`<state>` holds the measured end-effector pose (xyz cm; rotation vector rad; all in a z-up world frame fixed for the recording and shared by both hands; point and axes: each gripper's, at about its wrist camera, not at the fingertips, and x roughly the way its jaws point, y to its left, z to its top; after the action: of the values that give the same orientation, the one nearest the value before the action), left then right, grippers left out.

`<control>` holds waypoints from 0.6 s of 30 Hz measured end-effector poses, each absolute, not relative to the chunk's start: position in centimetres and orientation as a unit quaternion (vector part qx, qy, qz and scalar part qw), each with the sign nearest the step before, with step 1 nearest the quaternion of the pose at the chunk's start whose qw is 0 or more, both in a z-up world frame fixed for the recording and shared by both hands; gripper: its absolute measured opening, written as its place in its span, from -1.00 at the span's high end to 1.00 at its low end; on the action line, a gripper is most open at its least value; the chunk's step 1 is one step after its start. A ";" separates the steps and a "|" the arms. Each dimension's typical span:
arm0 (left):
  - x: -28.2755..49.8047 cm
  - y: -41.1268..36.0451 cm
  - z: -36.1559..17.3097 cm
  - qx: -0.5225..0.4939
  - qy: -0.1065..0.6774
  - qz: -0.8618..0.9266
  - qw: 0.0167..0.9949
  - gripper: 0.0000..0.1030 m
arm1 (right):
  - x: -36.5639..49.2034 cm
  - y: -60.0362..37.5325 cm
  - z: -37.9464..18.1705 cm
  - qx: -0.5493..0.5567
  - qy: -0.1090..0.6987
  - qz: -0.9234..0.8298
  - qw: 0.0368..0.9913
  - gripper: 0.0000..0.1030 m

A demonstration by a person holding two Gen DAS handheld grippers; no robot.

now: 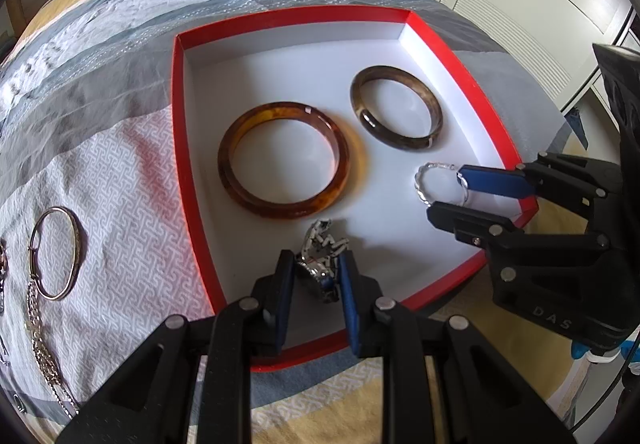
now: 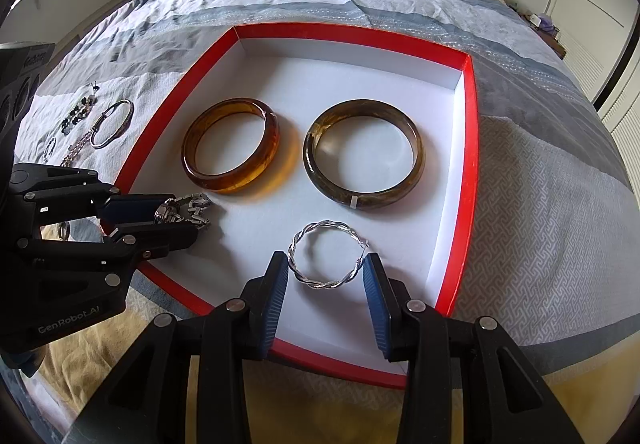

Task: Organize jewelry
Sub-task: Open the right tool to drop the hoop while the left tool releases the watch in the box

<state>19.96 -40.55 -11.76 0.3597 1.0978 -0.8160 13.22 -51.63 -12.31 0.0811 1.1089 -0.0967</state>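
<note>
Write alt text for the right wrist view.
The right hand-held gripper grips a twisted silver hoop over a red-rimmed white tray on a bed. An amber bangle and a darker bangle lie in the tray, and the left hand-held gripper holds a metal watch.

Glossy amber bangle (image 2: 231, 147), shiny twisted metal hoop (image 2: 326, 255), matt, seemingly cardboard tray (image 2: 472, 147), rumpled cloth bedspread (image 2: 540, 203).

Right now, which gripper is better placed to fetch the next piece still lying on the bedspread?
Left, probably. The thin bangle and chains lie outside the red box on the left gripper's side, though it must first set down its watch.
</note>
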 end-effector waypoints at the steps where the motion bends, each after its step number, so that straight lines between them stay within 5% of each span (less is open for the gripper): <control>1: 20.0 -40.6 -11.8 0.165 0.504 -0.375 0.760 0.58 | 13.2 -51.6 -12.3 0.039 0.526 -0.046 0.848 0.25; 18: 20.0 -39.5 -10.4 0.170 0.496 -0.368 0.768 0.44 | 11.9 -51.7 -10.7 0.022 0.531 -0.057 0.845 0.20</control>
<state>19.96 -39.51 -10.42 0.3695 1.0757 -0.7980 11.91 -51.66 -10.75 0.0469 1.1196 -0.1202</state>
